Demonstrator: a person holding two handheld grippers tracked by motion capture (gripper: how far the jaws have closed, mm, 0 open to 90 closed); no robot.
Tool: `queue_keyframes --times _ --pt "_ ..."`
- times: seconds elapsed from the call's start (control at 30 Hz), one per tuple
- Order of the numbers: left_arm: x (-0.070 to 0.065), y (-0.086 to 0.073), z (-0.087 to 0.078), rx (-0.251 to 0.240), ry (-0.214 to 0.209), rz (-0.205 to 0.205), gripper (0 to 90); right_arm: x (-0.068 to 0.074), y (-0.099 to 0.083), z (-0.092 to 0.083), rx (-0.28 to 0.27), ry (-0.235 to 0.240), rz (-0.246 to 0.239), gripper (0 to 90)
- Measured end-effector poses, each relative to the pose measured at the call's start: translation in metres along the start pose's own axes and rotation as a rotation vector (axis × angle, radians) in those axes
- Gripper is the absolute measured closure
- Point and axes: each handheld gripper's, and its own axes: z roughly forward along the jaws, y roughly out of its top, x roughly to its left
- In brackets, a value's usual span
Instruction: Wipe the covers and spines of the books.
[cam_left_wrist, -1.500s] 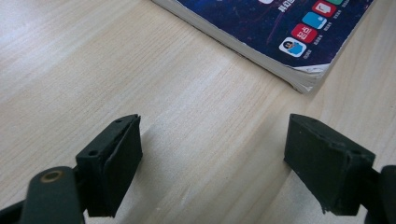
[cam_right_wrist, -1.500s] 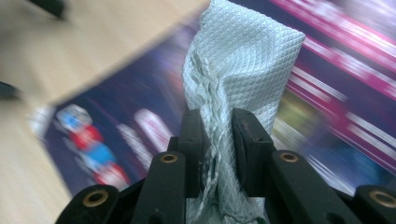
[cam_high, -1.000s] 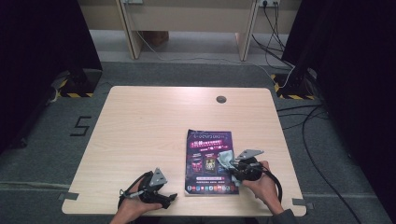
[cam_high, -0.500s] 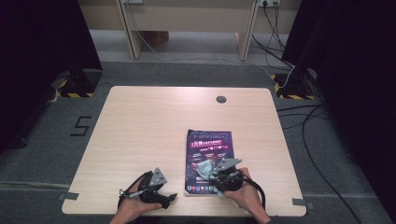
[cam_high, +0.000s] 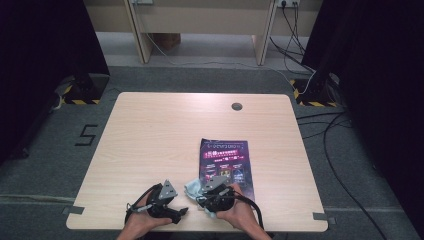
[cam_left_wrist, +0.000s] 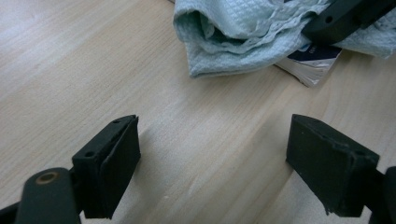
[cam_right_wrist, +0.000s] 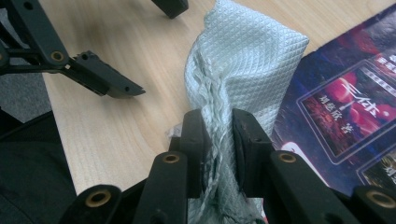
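1. A light wooden table (cam_high: 165, 135) stands on grey carpet, with dark curtains at both sides and cables trailing over the floor beyond its far right corner.
2. A dark booklet (cam_high: 226, 157) with purple and red print lies flat on the near right part of the table, its long side running away from the person.
3. The right tool (cam_high: 212, 192) sits at the near left corner of the booklet, held in the person's right hand (cam_high: 239, 214) at the near edge of the table.
4. Its jaws are clenched on a pale blue-green cloth (cam_right_wrist: 243, 70): in the right gripper view the quilted fabric is bunched into a ridge between the two black pads and rises out beyond them.
5. The free part of the cloth hangs forward of the jaws, half over the bare wood and half over the edge of the booklet (cam_right_wrist: 355, 93).
6. The left tool (cam_high: 172, 212) rests just beside the right one, to its left, at the near table edge.
7. Its jaws stand wide apart with nothing but bare wood between them.
8. In the left gripper view the cloth (cam_left_wrist: 233, 37) lies ahead of those released jaws, well clear of them, draped over the booklet's corner (cam_left_wrist: 310, 58), with a jaw of the right tool (cam_left_wrist: 343, 16) pressing on it.
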Motion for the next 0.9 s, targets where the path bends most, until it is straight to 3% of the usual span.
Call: queue_keyframes --times 0.5,0.63,0.67,0.7,0.73,0.8,0.87,0.9 --pt "0.008 -0.006 -0.009 -0.005 0.008 -0.023 18.8 0.006 -0.004 -0.002 -0.004 0.018 0.000 76.4" --pt "0.010 -0.008 -0.012 -0.014 0.017 -0.035 18.8 -0.002 -0.013 -0.011 0.006 -0.005 0.007 76.9" --pt "0.010 -0.008 -0.013 -0.012 0.017 -0.029 18.8 -0.011 -0.023 -0.020 0.012 -0.034 0.034 76.9" --pt "0.010 -0.008 -0.013 -0.012 0.017 -0.029 18.9 -0.011 -0.023 -0.020 0.012 -0.034 0.034 76.9" --pt "0.010 -0.008 -0.013 -0.013 0.019 -0.029 19.0 -0.025 -0.035 -0.031 0.015 -0.059 0.075 76.9" --pt "0.010 -0.008 -0.013 -0.011 0.018 -0.032 19.0 -0.032 -0.042 -0.038 0.014 -0.078 0.096 77.0" --pt "0.011 -0.009 -0.014 -0.010 0.023 -0.032 19.1 -0.052 -0.064 -0.057 0.010 -0.135 0.166 77.0" --pt "0.011 -0.009 -0.014 -0.011 0.025 -0.034 19.1 -0.057 -0.070 -0.062 0.007 -0.142 0.180 77.0"
